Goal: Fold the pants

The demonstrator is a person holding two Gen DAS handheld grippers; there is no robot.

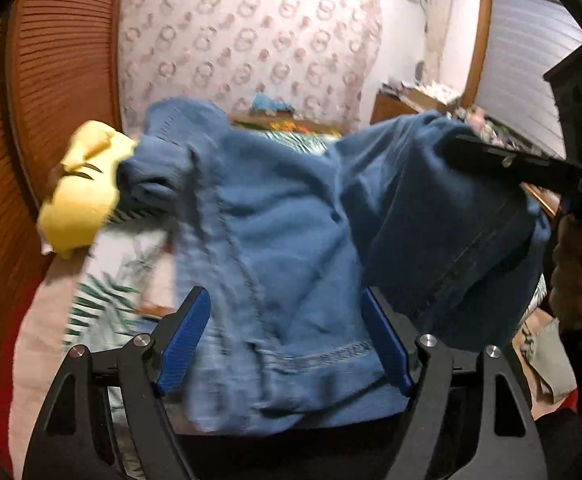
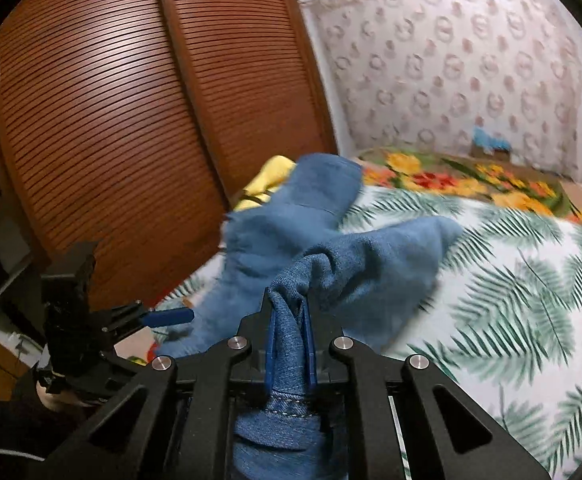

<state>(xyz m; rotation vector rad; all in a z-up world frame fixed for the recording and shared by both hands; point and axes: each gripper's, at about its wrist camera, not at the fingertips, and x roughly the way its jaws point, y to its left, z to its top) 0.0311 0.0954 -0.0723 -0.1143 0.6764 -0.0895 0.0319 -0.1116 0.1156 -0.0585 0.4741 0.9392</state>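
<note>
The right gripper (image 2: 289, 344) is clenched on a bunched ridge of the blue denim pants (image 2: 331, 248); its blue pads pinch the cloth tight between them, and a stitched hem spills back over the black frame below. I judge this pinch sits at a hem or waist edge, taken there so the fabric hangs from a firm seam, not from loose cloth.

The left gripper (image 1: 285, 344) stands wide, its jaws apart with a swathe of the pants lying between and across them. Its blue pads do not seem to press on the denim; the cloth looks draped over the frame, not gripped. Motion blur makes any contact hard to settle. It seems placed under the pants to find a second edge, so the garment can be spread between two holds.

Outward from the right gripper, the pants rise off the bed (image 2: 511, 280), the rest of the garment trailing toward the far left, away from the gripper. They are crumpled and not yet flattened, so folding proper has hardly begun in my judgement.

Beyond the pants, at their far left, lies a yellow cloth (image 2: 269, 184) on the bed, touching or just behind the denim; which, I cannot tell. Behind that stands the brown louvred wardrobe (image 2: 111, 120). Past the pants a floral blanket (image 2: 471, 184) lies across the far end of the bed, against the patterned wall (image 2: 471, 72).
</note>
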